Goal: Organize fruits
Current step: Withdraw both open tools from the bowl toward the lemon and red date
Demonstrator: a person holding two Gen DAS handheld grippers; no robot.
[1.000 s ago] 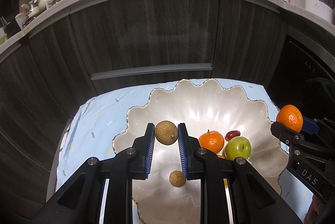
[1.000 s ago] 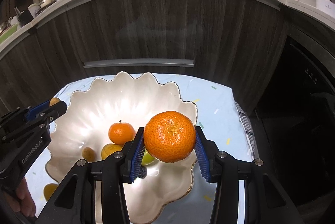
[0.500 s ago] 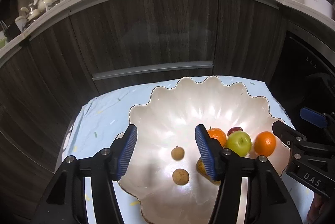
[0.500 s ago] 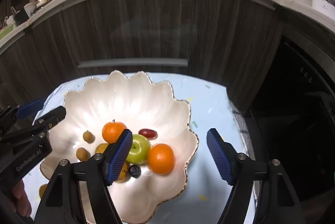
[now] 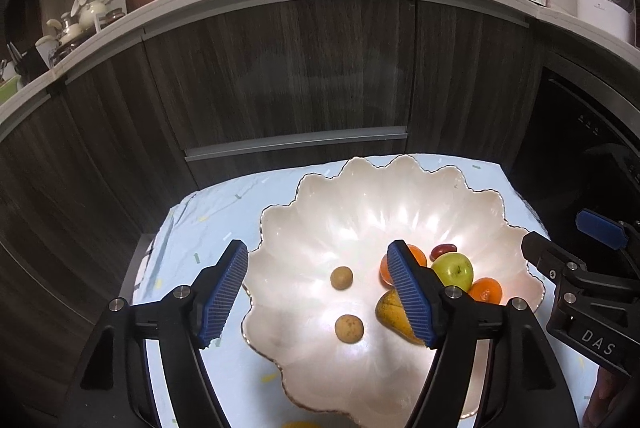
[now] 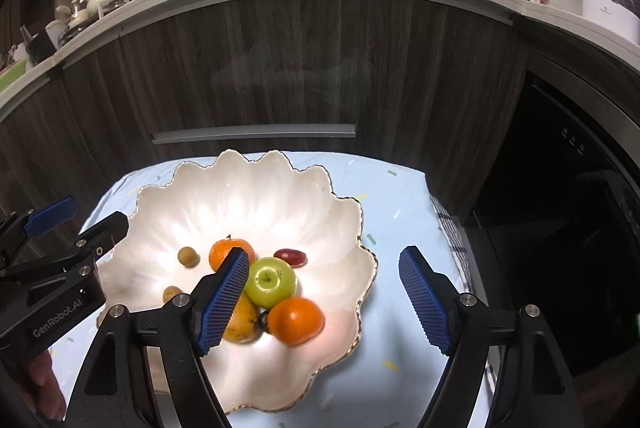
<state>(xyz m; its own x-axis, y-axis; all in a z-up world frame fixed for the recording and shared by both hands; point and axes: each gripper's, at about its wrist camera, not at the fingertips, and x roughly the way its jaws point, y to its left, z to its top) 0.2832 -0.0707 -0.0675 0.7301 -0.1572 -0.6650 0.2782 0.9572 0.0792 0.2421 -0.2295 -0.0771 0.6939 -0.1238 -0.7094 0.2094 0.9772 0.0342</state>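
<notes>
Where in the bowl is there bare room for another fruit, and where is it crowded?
Free: the bowl's far half, behind the mandarin and red date. Crowded: its near right, where the green apple, second mandarin and mango cluster.

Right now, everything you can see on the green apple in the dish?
The green apple is smooth, glossy yellow-green and lies stem dimple up, with a short stem, near the middle of the white scalloped dish. It sits packed among other fruit: a red date behind, a mandarin in front, a yellow mango beside it. No jaws touch it.
</notes>
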